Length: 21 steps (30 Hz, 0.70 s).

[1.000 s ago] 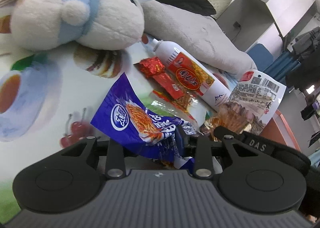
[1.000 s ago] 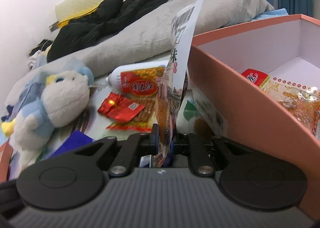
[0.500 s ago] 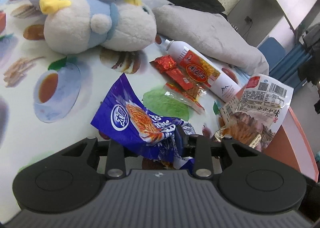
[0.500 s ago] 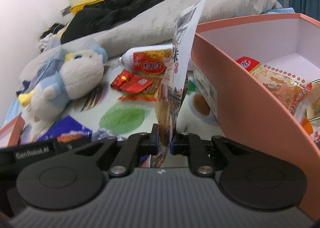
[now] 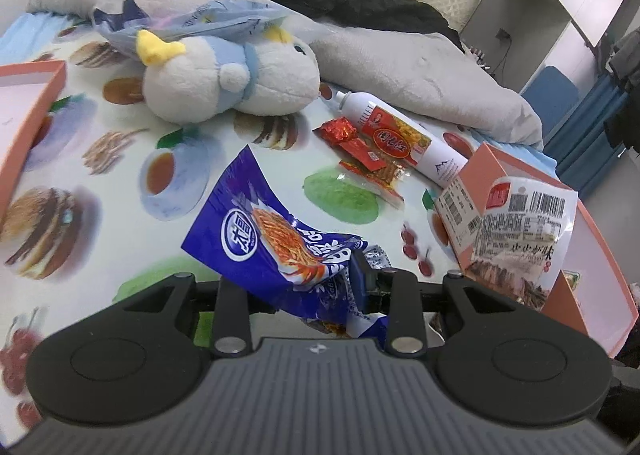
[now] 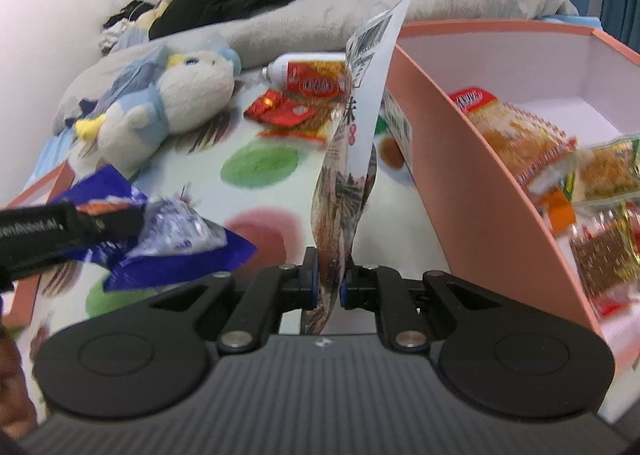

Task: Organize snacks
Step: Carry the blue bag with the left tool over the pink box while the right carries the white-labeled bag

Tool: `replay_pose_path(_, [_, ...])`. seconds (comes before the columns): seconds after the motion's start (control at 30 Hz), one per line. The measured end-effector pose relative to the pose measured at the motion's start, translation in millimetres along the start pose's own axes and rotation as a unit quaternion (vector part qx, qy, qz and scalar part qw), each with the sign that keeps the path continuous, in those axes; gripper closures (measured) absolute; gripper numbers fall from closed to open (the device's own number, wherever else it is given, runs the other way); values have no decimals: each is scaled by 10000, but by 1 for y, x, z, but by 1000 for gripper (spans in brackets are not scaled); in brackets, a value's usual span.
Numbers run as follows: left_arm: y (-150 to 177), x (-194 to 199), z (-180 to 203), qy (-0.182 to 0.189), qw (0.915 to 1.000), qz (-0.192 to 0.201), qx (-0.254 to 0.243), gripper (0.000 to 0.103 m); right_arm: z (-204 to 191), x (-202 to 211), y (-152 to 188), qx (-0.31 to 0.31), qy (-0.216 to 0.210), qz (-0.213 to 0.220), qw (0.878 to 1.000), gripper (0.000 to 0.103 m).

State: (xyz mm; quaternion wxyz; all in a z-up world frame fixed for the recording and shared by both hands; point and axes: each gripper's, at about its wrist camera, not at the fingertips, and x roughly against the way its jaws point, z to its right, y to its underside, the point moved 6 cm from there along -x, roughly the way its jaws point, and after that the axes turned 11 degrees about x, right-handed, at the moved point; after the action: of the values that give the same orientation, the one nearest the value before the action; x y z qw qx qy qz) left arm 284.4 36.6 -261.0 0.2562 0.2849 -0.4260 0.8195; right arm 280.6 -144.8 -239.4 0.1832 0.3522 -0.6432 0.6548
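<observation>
Two packets are carried clear of the bed: left gripper jaws clamp the blue snack bag; right gripper jaws pinch the white jerky packet upright, beside the pink box. Farther off lie red snack packets, not yet collected.

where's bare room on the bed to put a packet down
Free: printed sheet between plush penguin, pink lid and blue noodle packet. Crowded: red wrappers beside white bottle, near pink box.
</observation>
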Motion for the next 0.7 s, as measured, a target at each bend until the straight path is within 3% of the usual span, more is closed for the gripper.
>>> replay_pose_path(0.27, [18, 34, 5, -6, 10000, -16, -71, 66, 0, 31, 16, 58, -31, -121, 9999, 91])
replay_pose_path(0.7, [12, 68, 44, 241, 9990, 106, -374, 66, 1, 72, -3, 39, -166, 262, 9995, 91])
